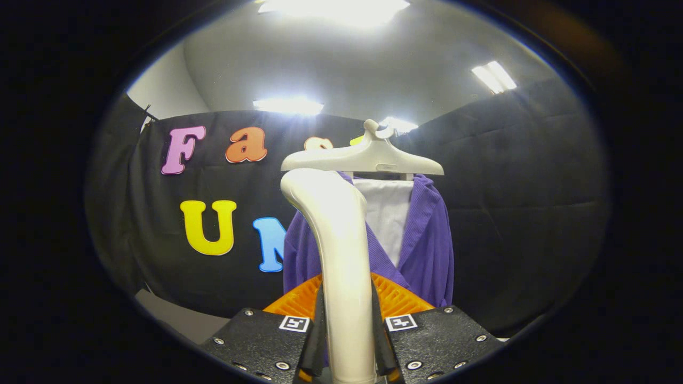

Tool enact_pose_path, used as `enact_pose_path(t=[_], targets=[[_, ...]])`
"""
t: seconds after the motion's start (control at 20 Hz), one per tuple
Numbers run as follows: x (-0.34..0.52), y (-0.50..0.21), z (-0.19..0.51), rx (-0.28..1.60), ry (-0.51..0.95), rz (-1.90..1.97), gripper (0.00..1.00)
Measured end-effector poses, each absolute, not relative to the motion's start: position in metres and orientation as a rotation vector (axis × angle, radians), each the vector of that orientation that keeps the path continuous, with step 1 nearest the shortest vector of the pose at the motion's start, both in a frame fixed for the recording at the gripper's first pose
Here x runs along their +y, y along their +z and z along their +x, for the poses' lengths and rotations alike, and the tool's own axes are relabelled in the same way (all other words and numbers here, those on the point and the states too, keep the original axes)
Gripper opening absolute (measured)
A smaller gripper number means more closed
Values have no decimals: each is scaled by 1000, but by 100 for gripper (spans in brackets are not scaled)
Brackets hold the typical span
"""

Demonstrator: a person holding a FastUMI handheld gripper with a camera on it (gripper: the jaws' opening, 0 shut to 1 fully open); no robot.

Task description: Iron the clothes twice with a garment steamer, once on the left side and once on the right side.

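The booth wall of black cloth [507,202] is stretched behind everything, prob. so that garment and tool stand out against a plain dark ground. Strip lights [288,105] are set in the ceiling above it.

A purple garment [427,245] is hung beyond the jaws on a white hanger [373,157], open at the front, w/ a white inner layer [389,213] showing between its two halves. It is kept upright and free-hanging, which is judged to suit steaming: the fabric drops under its own weight and both sides can be reached from the front.

The garment steamer [341,250] is held by its white handle, which rises straight up from between the fingers and partly covers the garment's left half. Its orange ribbed head [397,298] is seen low, just ahead of the fingers, facing twd. the cloth. Whether the head touches the fabric cannot be told.

The gripper [348,341] is closed around the handle: the jaws are pinching it from both sides, w/ a dark pad [318,336] pressed on each flank. The grip low on the handle is judged to leave the head free to be swept along the cloth.

Square markers [294,323] are fixed on the finger blocks, presumably for tracking.
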State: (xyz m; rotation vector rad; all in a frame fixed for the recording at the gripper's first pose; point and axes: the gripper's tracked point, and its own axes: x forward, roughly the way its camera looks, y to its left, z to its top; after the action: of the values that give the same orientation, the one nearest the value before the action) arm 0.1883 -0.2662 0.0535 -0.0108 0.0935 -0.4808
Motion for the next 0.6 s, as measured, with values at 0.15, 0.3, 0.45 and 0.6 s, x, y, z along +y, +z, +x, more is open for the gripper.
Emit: enact_pose_path(t=[0.15,0.3,0.45,0.6], targets=[[-285,43,197,100,-525,-34,37],[-299,32,205,101,-565,-81,37],[-304,15,210,113,-589,-136,37],[-310,-8,212,140,-607,-178,38]])
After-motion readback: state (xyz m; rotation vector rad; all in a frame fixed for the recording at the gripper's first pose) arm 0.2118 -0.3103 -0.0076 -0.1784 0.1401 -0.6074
